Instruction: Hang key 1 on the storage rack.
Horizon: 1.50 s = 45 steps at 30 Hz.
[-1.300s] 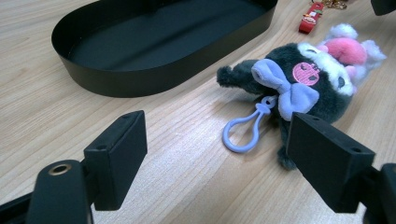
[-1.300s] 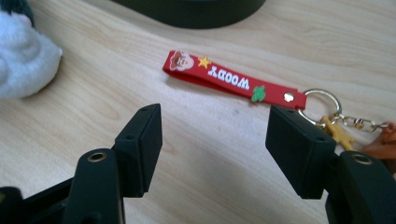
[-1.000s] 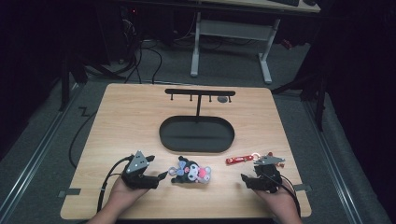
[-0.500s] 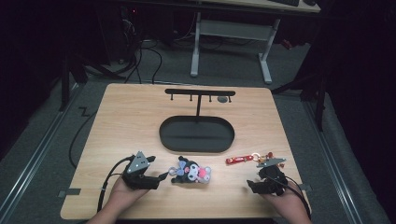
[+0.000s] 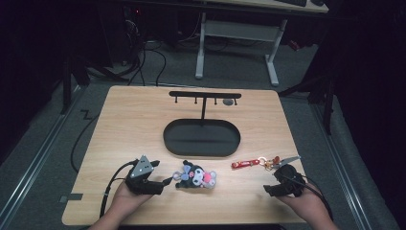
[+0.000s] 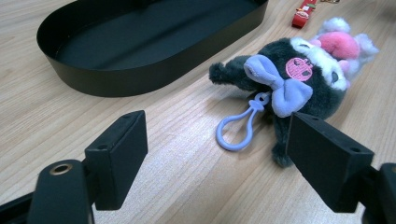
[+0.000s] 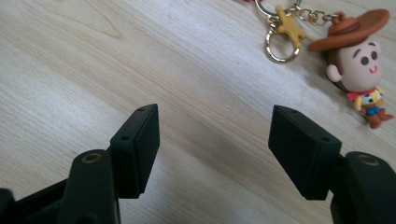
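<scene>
High view, your left gripper (image 5: 168, 181) at lower left, jaws wide with nothing between them, just beside the black plush toy with the lilac bow (image 5: 195, 175) at lower centre, your right gripper (image 5: 269, 189) at lower right, jaws wide over bare wood, below the cowboy figure keychain (image 5: 276, 162).

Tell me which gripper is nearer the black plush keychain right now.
Left. The left gripper sits just beside the black plush keychain, jaws open toward it; the right gripper is farther off, by the cowboy keychain.
</scene>
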Tool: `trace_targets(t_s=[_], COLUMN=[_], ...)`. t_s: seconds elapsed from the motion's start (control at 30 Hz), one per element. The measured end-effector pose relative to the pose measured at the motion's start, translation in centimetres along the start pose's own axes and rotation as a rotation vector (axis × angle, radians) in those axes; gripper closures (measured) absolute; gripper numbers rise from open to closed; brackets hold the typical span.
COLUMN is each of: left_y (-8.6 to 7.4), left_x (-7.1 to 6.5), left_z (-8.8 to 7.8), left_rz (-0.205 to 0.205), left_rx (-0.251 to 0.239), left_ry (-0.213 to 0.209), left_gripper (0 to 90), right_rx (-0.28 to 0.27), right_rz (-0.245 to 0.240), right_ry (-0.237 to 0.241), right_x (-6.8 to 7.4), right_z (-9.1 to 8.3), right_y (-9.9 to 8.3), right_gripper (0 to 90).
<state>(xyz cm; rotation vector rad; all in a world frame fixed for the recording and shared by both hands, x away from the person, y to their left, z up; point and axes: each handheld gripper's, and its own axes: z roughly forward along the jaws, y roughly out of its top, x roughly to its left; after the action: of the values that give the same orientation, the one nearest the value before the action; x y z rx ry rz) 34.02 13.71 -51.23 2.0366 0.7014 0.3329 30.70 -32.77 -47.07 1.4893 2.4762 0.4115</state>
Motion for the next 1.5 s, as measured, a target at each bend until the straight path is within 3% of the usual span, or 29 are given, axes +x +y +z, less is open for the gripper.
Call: trace_targets(t_s=[0.23, 0.6, 0.97, 1.33, 1.5], left_y=[0.0, -0.1, -0.1, -0.2, -0.2], left_x=[0.1, 0.1, 0.2, 0.2, 0.2], left_z=[0.1, 0.2, 0.2, 0.2, 0.1], left_rz=[0.0, -0.002, -0.003, -0.002, -0.001], left_rx=[0.005, 0.012, 0.019, 0.021, 0.022], left_ry=[-0.003, 0.001, -0.001, -0.003, -0.003], left_gripper=[21.1, 21.2, 21.3, 21.3, 21.3], right_rx=[0.031, 0.086, 0.121, 0.154, 0.159], right_rz=[-0.003, -0.009, -0.032, 0.015, 0.028], right_ry=[0.003, -0.045, -0.058, -0.052, -0.029], right_x=[-2.1, -5.0, -6.3, -7.6, -7.3], right_z=[-0.8, 0.3, 1.9, 3.3, 3.3], right_y=[0.8, 2.3, 4.2, 4.6, 4.5], right_gripper=[28.2, 36.6, 40.9, 40.4, 40.9])
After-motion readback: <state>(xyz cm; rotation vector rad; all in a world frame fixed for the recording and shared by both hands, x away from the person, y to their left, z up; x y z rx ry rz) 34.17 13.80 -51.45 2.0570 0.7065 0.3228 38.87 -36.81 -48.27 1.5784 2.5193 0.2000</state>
